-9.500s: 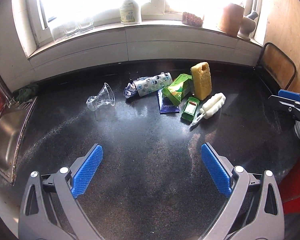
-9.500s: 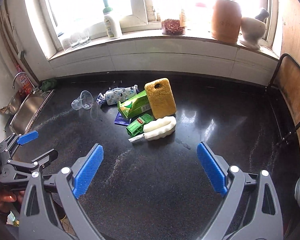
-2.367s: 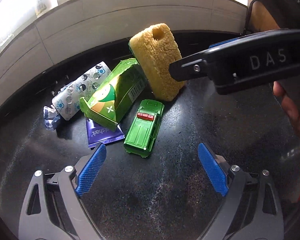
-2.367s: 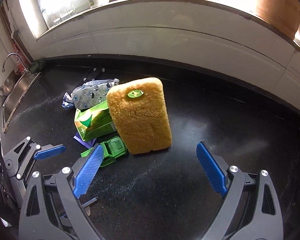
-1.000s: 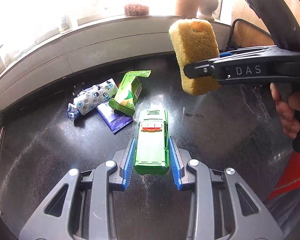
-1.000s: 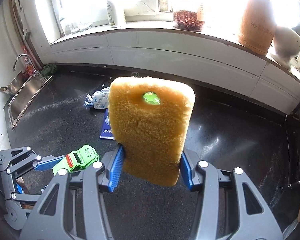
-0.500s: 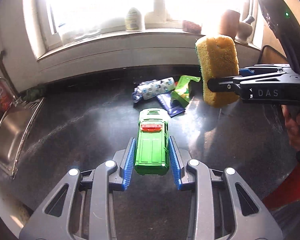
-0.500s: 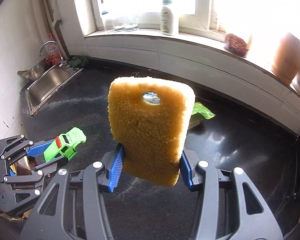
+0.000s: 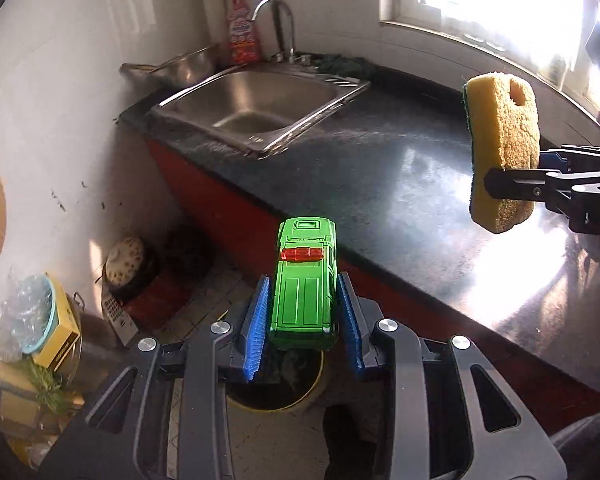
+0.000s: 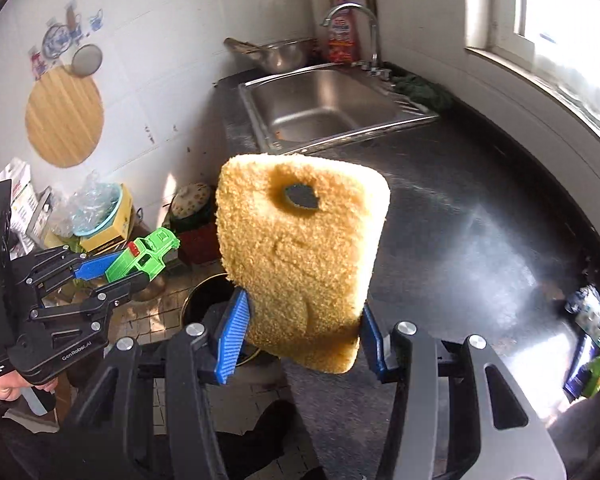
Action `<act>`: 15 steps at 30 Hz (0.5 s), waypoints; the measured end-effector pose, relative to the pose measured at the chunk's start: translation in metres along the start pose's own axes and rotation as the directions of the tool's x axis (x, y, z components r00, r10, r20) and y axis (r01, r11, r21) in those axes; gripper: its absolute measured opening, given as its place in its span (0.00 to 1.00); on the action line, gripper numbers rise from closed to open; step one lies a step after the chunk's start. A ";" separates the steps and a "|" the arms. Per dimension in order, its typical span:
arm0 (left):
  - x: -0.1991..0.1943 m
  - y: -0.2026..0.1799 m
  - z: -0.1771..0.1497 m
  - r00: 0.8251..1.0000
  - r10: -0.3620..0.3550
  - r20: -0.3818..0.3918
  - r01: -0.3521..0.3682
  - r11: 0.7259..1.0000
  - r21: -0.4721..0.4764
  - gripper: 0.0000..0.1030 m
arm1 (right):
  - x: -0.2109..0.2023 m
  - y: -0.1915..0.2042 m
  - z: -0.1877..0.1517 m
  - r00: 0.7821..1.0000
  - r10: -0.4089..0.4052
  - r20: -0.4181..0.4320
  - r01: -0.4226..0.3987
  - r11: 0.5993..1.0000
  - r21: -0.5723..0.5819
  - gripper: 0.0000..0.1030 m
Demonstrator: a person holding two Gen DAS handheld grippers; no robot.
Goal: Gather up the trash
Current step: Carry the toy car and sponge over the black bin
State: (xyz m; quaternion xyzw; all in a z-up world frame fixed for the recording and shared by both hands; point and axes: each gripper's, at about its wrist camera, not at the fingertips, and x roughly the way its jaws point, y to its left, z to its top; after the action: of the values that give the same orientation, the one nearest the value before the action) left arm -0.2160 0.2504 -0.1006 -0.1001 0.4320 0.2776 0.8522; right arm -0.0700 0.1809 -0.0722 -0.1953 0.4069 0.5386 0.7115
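My left gripper (image 9: 305, 322) is shut on a green toy car (image 9: 305, 280) with a red roof light, held over the floor past the counter's front edge. Below it stands a round bin (image 9: 276, 394) with a yellow rim. My right gripper (image 10: 306, 332) is shut on a yellow sponge (image 10: 300, 256) with a hole near its top, above the counter edge. In the right wrist view the toy car (image 10: 144, 256) and left gripper (image 10: 112, 270) are at the left, with the bin (image 10: 208, 300) on the floor between. The sponge (image 9: 502, 152) hangs at the right of the left wrist view.
A steel sink (image 9: 256, 108) with a tap is set in the black countertop (image 9: 400, 168) by the white tiled wall. Wrappers and a green carton (image 10: 592, 340) lie at the counter's right. Boxes, a teal bowl (image 10: 100, 204) and a pot stand on the floor.
Both grippers have swung left, away from the window and the trash pile toward the sink end and the counter's edge. Each still holds its object; the floor and bin have come into view.
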 end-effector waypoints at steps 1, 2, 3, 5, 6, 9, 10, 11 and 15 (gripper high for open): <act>0.002 0.014 -0.008 1.000 0.019 -0.011 -0.019 1.000 -0.022 0.32 | 0.012 0.015 0.005 1.000 0.026 -0.015 -0.027 0.999 -0.024 0.48; 0.005 0.028 -0.017 0.999 0.034 -0.026 -0.035 0.998 -0.043 0.32 | 0.025 0.031 0.009 0.998 0.055 -0.034 -0.057 0.997 -0.044 0.48; 0.009 0.038 -0.025 0.998 0.045 -0.036 -0.047 0.997 -0.059 0.32 | 0.038 0.044 0.013 0.995 0.084 -0.054 -0.087 0.995 -0.055 0.48; 0.019 0.058 -0.041 0.997 0.047 -0.058 -0.053 0.993 -0.101 0.32 | 0.063 0.067 0.016 0.988 0.120 -0.098 -0.127 0.989 -0.075 0.48; 0.026 0.065 -0.048 0.997 0.043 -0.070 -0.052 0.991 -0.120 0.32 | 0.076 0.076 0.017 0.984 0.133 -0.121 -0.144 0.986 -0.082 0.48; 0.051 0.080 -0.070 0.994 0.030 -0.105 -0.047 0.986 -0.158 0.32 | 0.120 0.099 0.015 0.965 0.162 -0.207 -0.182 0.980 -0.081 0.48; 0.062 0.083 -0.075 0.993 0.023 -0.114 -0.042 0.986 -0.164 0.32 | 0.133 0.103 0.014 0.958 0.167 -0.233 -0.189 0.979 -0.078 0.48; 0.073 0.086 -0.081 0.991 0.023 -0.129 -0.044 0.985 -0.166 0.32 | 0.146 0.108 0.012 0.950 0.170 -0.261 -0.196 0.978 -0.076 0.48; 0.110 0.095 -0.099 0.989 -0.009 -0.150 -0.019 0.984 -0.179 0.32 | 0.190 0.123 0.001 0.931 0.127 -0.342 -0.182 0.974 -0.132 0.48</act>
State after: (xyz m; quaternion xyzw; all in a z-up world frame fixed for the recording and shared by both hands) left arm -0.2851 0.3303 -0.2411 -0.1963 0.4681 0.3094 0.8041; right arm -0.1665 0.3392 -0.2024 -0.3072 0.4896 0.5838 0.5701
